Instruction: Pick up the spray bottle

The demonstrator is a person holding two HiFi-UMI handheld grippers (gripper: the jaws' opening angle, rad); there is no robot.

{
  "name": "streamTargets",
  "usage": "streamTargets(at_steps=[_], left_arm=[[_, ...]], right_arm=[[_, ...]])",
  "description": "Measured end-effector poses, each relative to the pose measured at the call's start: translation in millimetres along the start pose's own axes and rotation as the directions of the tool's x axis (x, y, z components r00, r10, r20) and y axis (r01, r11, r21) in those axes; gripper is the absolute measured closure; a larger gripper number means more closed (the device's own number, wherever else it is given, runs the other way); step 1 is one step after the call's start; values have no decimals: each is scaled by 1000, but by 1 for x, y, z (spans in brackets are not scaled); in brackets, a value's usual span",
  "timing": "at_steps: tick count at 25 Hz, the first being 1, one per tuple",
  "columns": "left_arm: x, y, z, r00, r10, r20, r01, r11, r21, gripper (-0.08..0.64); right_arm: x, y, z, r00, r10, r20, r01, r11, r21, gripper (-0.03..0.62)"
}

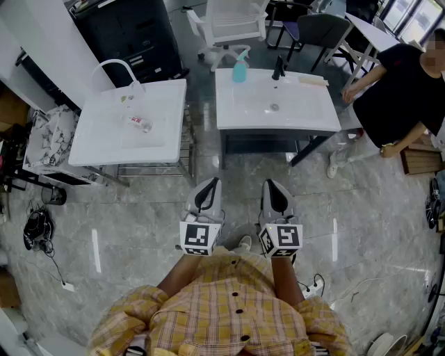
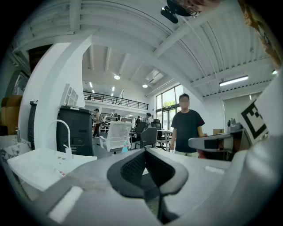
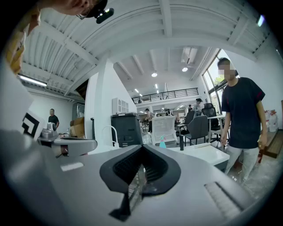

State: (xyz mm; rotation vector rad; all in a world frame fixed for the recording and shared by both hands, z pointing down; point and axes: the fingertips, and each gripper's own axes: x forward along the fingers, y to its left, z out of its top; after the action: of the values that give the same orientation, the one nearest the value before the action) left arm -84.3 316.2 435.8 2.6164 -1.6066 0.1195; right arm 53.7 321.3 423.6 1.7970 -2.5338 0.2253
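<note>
Nearest, a yellow plaid shirt (image 1: 229, 306) is seen. Just ahead of it the left gripper (image 1: 211, 182) and right gripper (image 1: 272, 183) are held side by side, jaws pinched together on both, nothing caught between them. Past a stretch of grey floor, two white basins are set. The teal spray bottle (image 1: 240, 67) is parked upright on the right basin (image 1: 306, 111), far left corner, well apart from both grippers. A white chair (image 1: 233, 21) is seen behind it.
</note>
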Motion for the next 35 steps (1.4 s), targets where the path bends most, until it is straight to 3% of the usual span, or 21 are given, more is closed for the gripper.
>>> streamTargets(at_steps=[6, 19, 28, 35], left_arm=[[-10, 13, 0, 1000, -20, -1, 20, 1000, -5, 560], [-15, 27, -21, 995, -94, -23, 92, 994, -57, 560], [36, 39, -30, 994, -102, -50, 100, 994, -39, 560], [123, 56, -24, 994, -92, -63, 91, 996, -11, 560]], right_arm=[[0, 14, 5, 1000, -14, 27, 13, 999, 53, 594], [-4, 39, -14, 997, -76, -2, 76, 997, 28, 591], [48, 11, -28, 997, -76, -21, 77, 995, 60, 591], [127, -36, -18, 998, -56, -21, 58, 996, 74, 591]])
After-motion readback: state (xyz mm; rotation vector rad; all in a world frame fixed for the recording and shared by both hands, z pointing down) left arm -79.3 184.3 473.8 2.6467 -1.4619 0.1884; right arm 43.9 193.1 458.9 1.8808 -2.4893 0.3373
